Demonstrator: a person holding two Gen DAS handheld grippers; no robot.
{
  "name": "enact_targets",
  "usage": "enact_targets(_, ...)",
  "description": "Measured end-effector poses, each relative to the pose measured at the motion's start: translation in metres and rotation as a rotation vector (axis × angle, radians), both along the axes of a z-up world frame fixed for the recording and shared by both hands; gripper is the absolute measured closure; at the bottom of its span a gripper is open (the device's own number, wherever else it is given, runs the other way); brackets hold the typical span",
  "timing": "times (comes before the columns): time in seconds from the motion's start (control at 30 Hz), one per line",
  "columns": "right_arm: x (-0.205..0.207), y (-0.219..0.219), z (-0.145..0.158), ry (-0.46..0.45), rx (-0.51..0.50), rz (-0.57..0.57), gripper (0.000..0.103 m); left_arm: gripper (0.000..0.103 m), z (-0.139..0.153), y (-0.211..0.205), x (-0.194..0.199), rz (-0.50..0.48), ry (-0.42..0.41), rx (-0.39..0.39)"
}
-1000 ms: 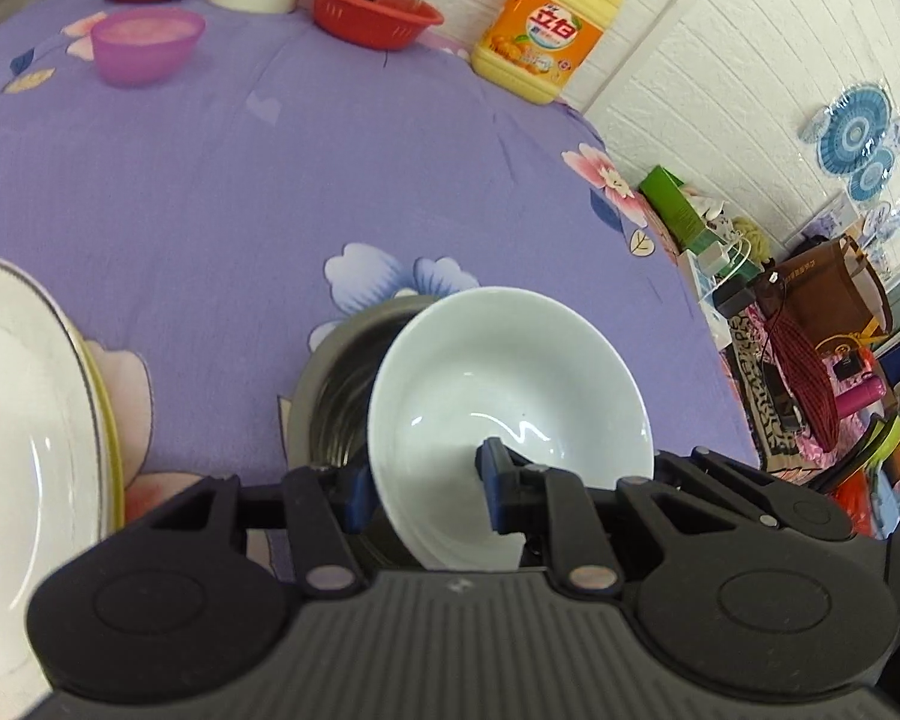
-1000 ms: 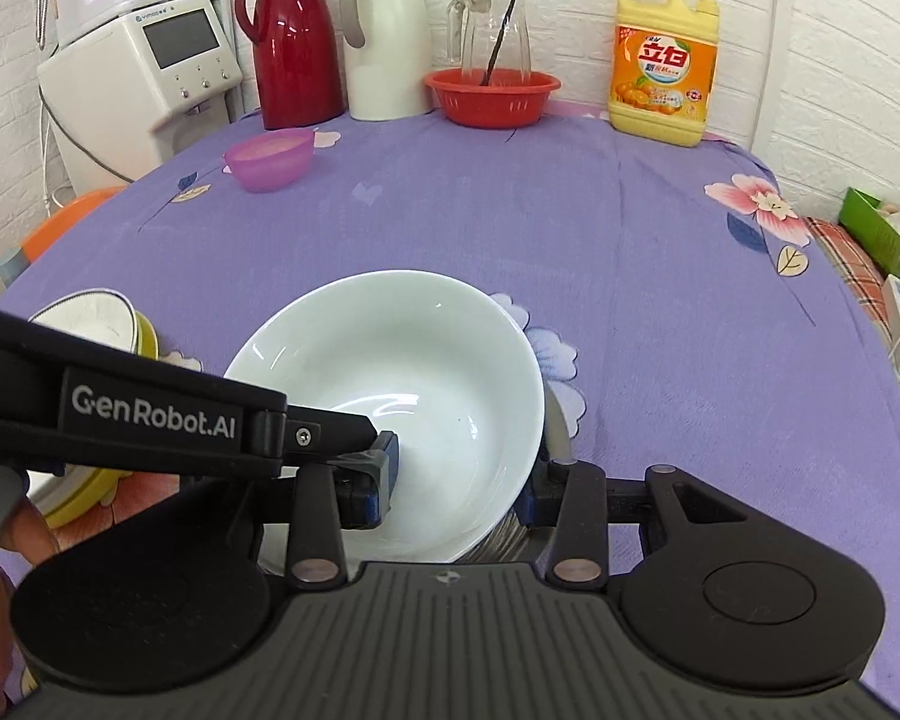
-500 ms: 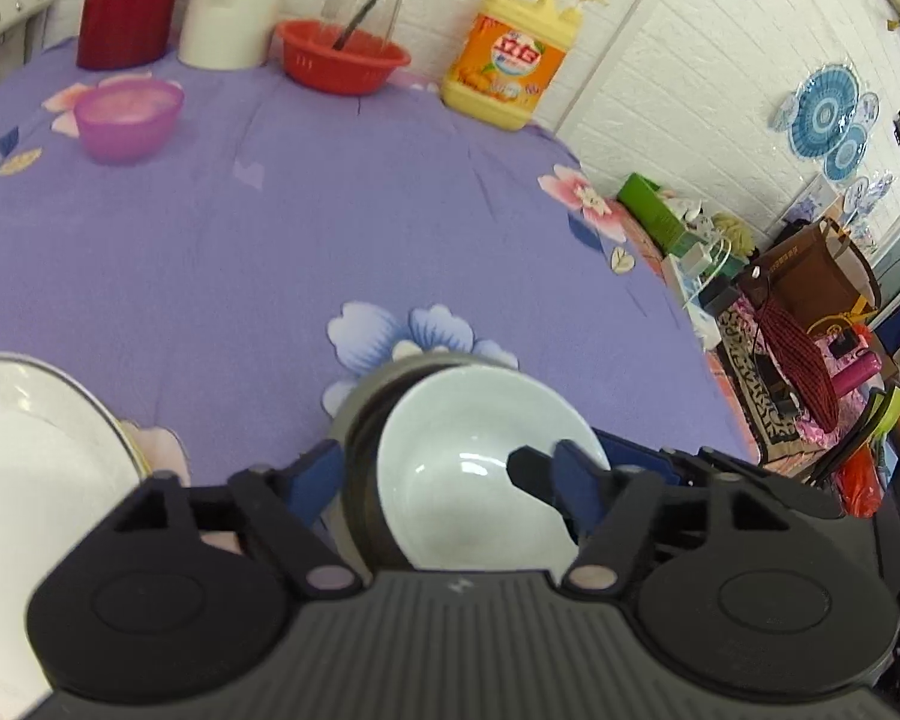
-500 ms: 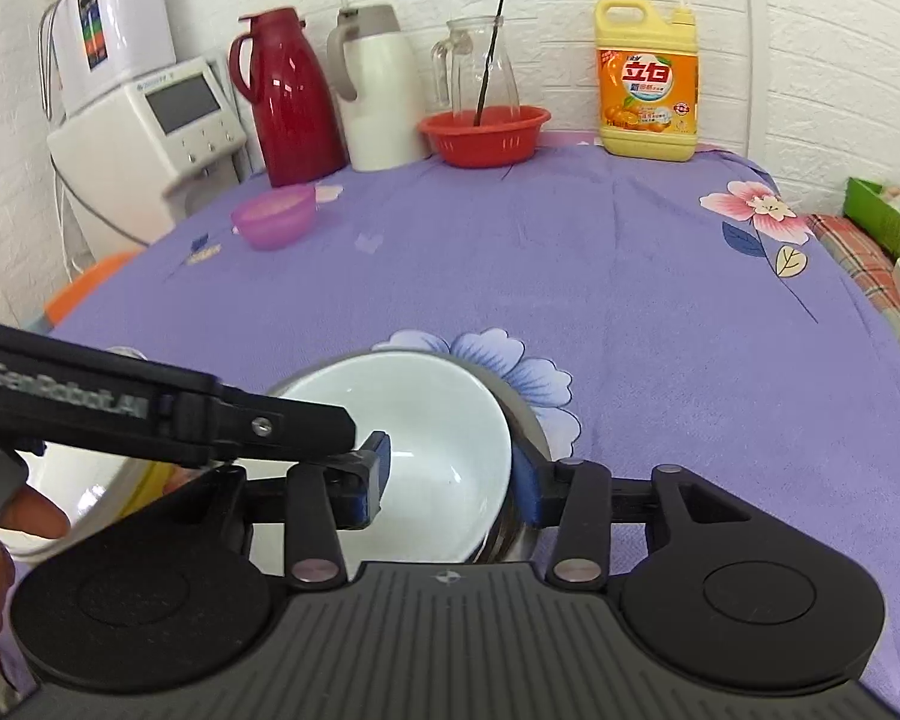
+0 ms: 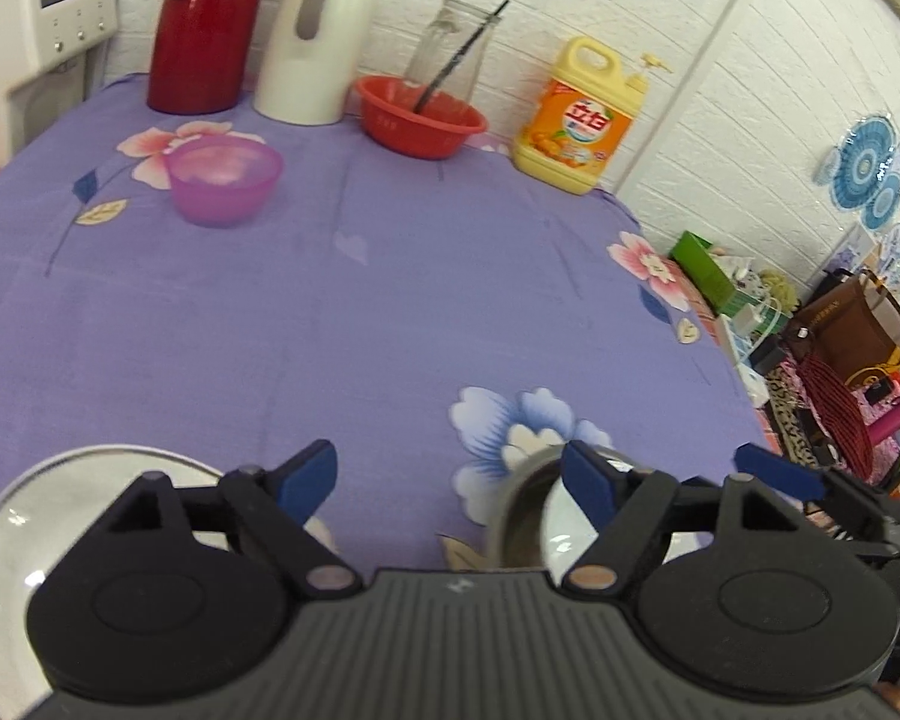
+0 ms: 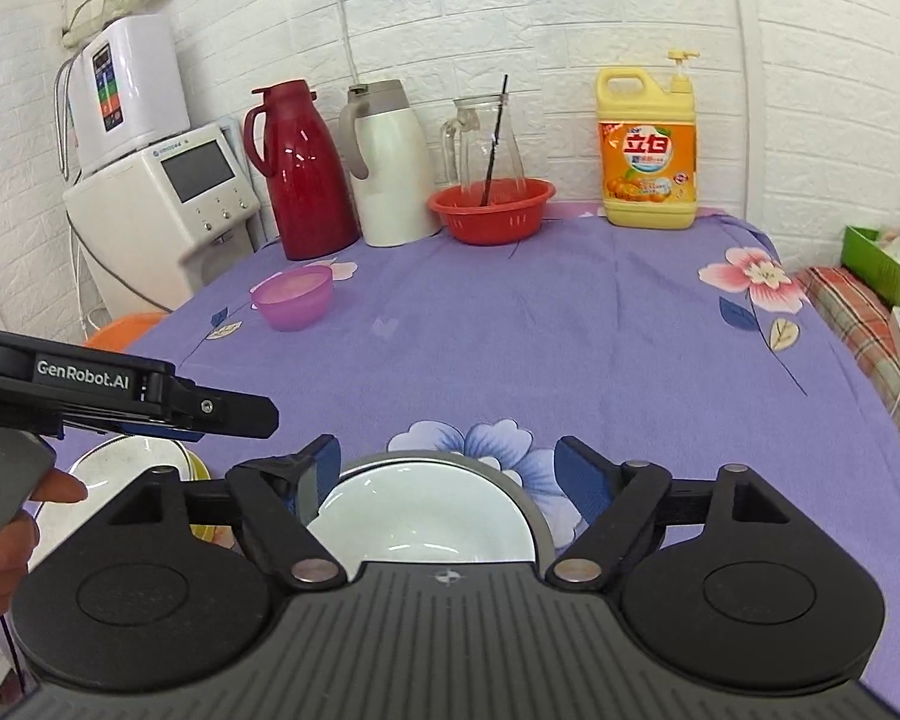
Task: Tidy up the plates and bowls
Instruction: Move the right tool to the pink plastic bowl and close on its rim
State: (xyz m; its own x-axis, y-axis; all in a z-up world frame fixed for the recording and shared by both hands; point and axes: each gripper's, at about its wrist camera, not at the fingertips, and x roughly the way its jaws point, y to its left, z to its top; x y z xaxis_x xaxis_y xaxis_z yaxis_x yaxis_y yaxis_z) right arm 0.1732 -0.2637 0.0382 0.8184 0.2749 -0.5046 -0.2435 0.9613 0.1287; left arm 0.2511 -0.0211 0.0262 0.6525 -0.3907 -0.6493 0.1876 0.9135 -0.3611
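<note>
Two tools spread above nested bowls on the purple bench.
White bowl (image 6: pixel 426 516) sits inside metal bowl (image 6: pixel 540 516), near bench (image 6: pixel 510 330) front edge. Right tool (image 6: pixel 447 471) jaws opening, astride bowl, pads clear. Left tool (image 5: pixel 450 480) spread, nothing between; white plate (image 5: pixel 6 540) lies below its left finger.
</note>
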Motion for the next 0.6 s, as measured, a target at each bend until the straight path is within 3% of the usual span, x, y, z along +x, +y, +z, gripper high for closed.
enact_targets(0.3,0.066,0.060,0.010,0.034,-0.043,0.109,0.000,0.026,-0.001,0.092,0.040,0.153,0.005,0.042)
enact_targets(0.6,0.166,0.136,0.020,0.058,-0.132,0.194,0.000,0.026,0.003,0.152,0.136,0.250,0.018,0.007)
